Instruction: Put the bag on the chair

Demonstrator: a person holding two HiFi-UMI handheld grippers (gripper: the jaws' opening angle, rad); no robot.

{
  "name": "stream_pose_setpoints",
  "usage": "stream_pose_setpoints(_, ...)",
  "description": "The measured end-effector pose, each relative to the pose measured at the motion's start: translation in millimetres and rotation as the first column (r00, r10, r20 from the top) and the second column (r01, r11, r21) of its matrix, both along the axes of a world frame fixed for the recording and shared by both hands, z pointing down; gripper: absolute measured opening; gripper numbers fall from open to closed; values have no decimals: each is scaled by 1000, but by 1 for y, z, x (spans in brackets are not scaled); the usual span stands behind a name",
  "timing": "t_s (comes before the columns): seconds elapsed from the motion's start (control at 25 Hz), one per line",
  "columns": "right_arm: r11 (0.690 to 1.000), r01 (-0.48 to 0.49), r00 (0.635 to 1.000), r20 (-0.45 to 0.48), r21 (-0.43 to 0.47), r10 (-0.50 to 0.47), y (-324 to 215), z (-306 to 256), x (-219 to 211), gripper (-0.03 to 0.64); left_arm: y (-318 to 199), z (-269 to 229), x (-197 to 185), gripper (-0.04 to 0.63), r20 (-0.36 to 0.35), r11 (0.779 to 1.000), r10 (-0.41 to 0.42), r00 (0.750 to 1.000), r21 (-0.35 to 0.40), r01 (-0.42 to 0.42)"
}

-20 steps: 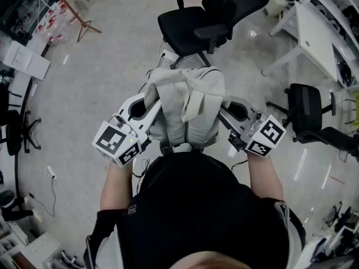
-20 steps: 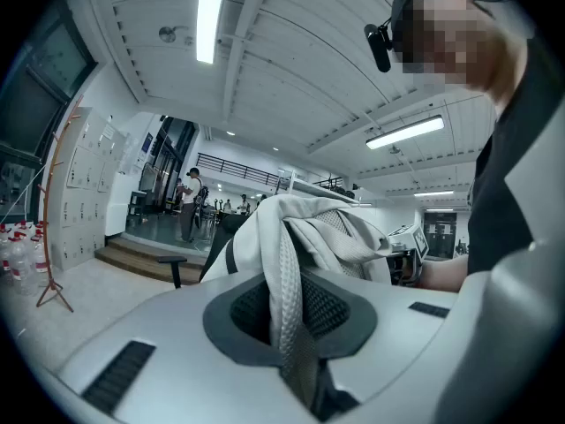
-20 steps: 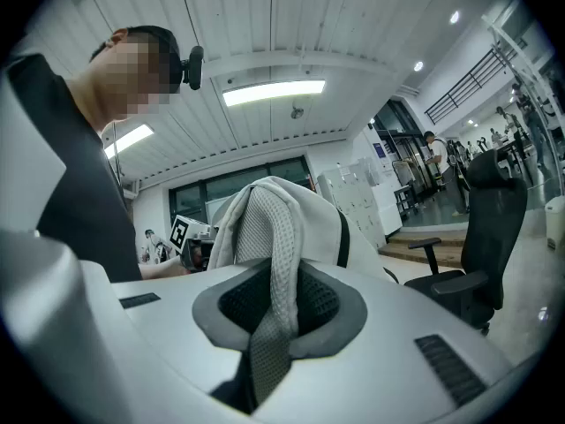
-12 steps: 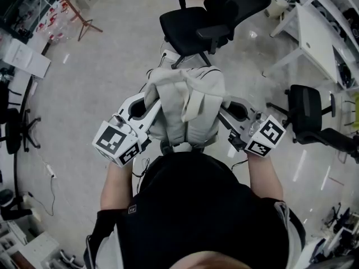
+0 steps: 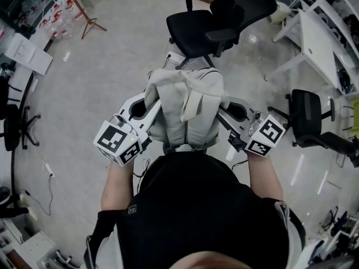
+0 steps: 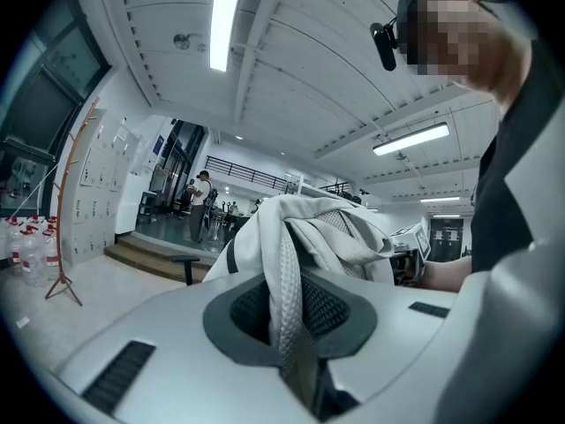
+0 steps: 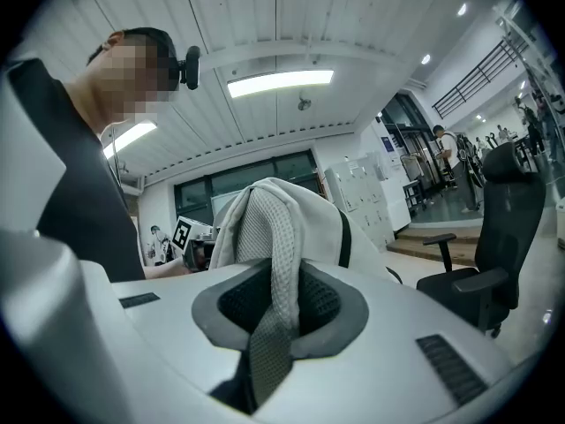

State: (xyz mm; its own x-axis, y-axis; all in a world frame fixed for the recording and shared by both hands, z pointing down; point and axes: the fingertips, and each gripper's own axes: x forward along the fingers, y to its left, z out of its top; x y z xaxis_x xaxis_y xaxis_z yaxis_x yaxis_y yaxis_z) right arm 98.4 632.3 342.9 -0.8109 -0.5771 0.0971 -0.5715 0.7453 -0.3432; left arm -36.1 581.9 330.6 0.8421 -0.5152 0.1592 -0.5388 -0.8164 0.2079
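Left gripper [image 5: 150, 106]: jaws drawn together on the left strap [image 6: 284, 294] of the bag [image 5: 188, 102]. The mesh padding runs down through the dark recess and the narrow webbing below it is pinched tight, with no gap on either side.

Right gripper [image 5: 229, 110]: same condition, clamped on the right strap [image 7: 270, 281], with the webbing caught where the jaws meet.

Bag: pale grey backpack, hanging between the two grippers in front of the person, top flap folded toward the head camera. It is off the floor.

Chair [image 5: 197, 28]: black office chair just beyond the bag, seat facing the person. The bag's far edge overlaps the chair's base in the head view. It looks short of the seat, though the steep angle leaves the gap uncertain.
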Motion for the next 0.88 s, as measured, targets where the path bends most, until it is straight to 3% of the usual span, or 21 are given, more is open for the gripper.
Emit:
stream_pose_setpoints(0.44, 997, 79, 997, 10, -18, -79, 2, 3, -89, 75, 3, 0, -89, 55, 4, 998, -64, 998, 18, 64)
stream_pose_setpoints(0.88, 981, 188, 982, 35, -44, -186, -45, 16, -124, 75, -30, 15, -128, 57, 33, 985, -173, 984, -22, 174)
